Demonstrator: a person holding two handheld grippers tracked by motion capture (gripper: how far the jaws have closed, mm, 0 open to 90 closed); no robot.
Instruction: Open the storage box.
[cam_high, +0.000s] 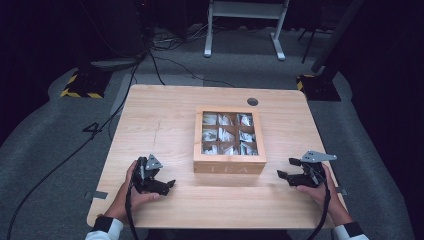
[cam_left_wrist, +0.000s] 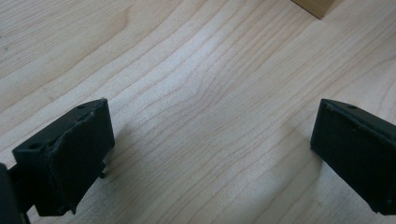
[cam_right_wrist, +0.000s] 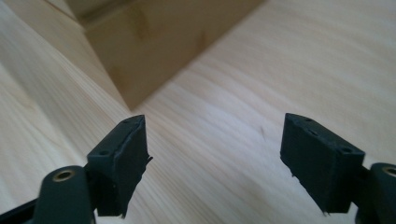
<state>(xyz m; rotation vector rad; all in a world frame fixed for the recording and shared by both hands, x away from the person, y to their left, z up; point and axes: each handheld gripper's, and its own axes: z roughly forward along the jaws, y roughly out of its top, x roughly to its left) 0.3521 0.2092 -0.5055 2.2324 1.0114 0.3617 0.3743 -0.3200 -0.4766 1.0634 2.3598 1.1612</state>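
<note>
On a pale wooden tabletop (cam_high: 165, 115), the left tongs (cam_high: 167, 184) and right tongs (cam_high: 287, 168) rest near the front edge, both spread wide and grasping nothing. Between and just beyond them sits the wooden tea box (cam_high: 229, 142), its windowed lid shut over compartments of sachets.

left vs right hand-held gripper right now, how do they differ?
The left hand-held gripper rests at the tea box's front-left corner; the right hand-held gripper sits off its right side. The right's grey plate lies flat, the left's is tipped up. Both are open, empty, on the table.
</note>
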